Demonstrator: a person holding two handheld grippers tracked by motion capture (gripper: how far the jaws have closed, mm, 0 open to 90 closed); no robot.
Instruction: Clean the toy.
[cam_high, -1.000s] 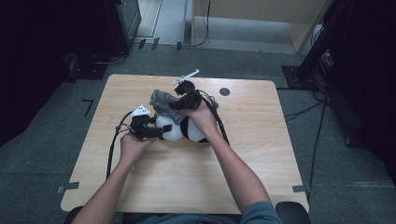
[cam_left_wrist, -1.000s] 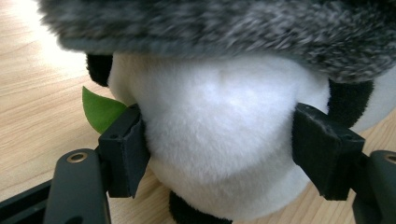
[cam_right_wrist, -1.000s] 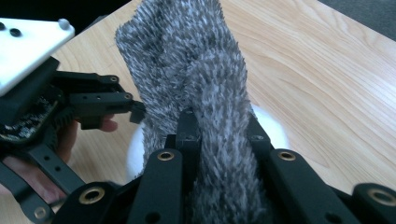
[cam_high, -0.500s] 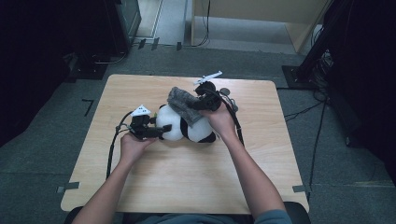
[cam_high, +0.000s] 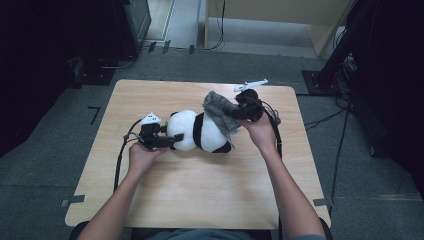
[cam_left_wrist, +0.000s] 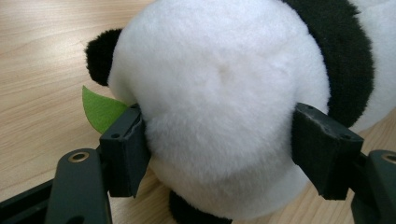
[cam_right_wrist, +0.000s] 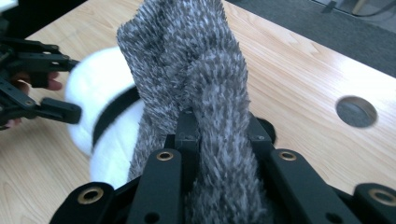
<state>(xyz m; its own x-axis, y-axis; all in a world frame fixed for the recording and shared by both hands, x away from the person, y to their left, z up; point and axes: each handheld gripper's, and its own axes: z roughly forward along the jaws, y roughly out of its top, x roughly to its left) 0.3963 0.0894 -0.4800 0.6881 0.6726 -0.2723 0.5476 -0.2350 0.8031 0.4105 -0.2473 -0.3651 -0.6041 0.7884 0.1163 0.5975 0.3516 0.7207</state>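
From the high view, one black-and-white plush panda (cam_high: 197, 131) lay mid-table between the two grippers, bare light wooden table (cam_high: 200, 200) all around it. The left gripper (cam_high: 170, 141) clamped its white head; the right gripper (cam_high: 231, 114) pinched one grey fuzzy cloth (cam_high: 220, 115) above its body.

The left gripper view showed a green felt leaf (cam_left_wrist: 100, 109) beside the left jaw.

The right gripper view showed the jaws nearly closed on the cloth, with a round grey table hole (cam_right_wrist: 356, 112) to their right.

A pale wooden worktop (cam_high: 200, 190) stands on grey carpet (cam_high: 50, 165). A round grommet hole (cam_right_wrist: 356, 112) sits near its far right corner. Tape strips (cam_high: 73, 201) mark the carpet beside it; cables (cam_high: 325, 119) trail at right.
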